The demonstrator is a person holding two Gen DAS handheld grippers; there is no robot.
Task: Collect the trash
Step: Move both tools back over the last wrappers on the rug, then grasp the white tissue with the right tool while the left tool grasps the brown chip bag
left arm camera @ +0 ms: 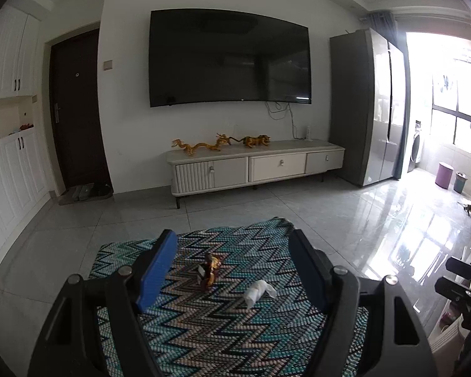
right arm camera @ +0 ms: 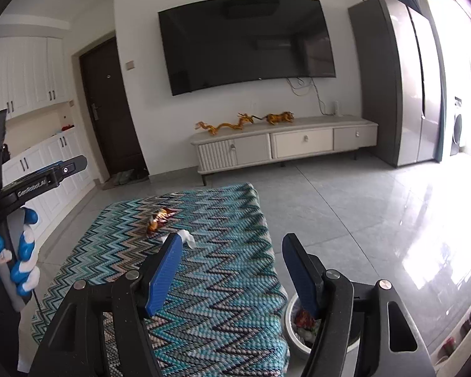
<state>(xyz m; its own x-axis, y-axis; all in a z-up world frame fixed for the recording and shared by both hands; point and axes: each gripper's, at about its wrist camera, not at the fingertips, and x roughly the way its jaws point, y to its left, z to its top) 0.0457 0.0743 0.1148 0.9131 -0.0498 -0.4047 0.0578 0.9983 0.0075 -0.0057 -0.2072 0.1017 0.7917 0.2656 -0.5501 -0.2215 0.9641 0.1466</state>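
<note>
1. Living room with grey tiled floor (left arm camera: 345, 220), a wall-mounted television (left arm camera: 229, 59) and a low cabinet (left arm camera: 257, 166) under it formed the background; a zigzag-patterned cloth surface (right arm camera: 223, 251) carried the task's things
2. Work done, as judged from the views: a small round bin (right arm camera: 293, 334) stood on the floor just beside the near right corner of the cloth surface, and it already held crumpled wrappers and paper, so part of the collection appeared complete
3. Work left: two pieces remained on the cloth surface, a brown and gold snack wrapper (left arm camera: 209, 270) and a crumpled white tissue (left arm camera: 258, 292), lying near each other toward the middle of the surface, well apart from its near edge
4. Orientation of the snack wrapper: its long axis ran roughly from the near edge toward the far edge in the left wrist view, with a slight diagonal lean visible in the right wrist view; it was twisted and partly raised, not flat
5. Orientation of the tissue: its long axis lay across that of the wrapper, roughly parallel to the near edge, with one bunched end toward the right edge
6. Left gripper (left arm camera: 232, 248): fingers spread wide and holding nothing, raised above the surface, with both remaining pieces framed between them
7. Right gripper (right arm camera: 232, 253): fingers likewise spread and empty, positioned over the near right portion of the surface, close above the bin
8. Assessment: task partly done; two items outstanding, neither in contact with either gripper
</note>
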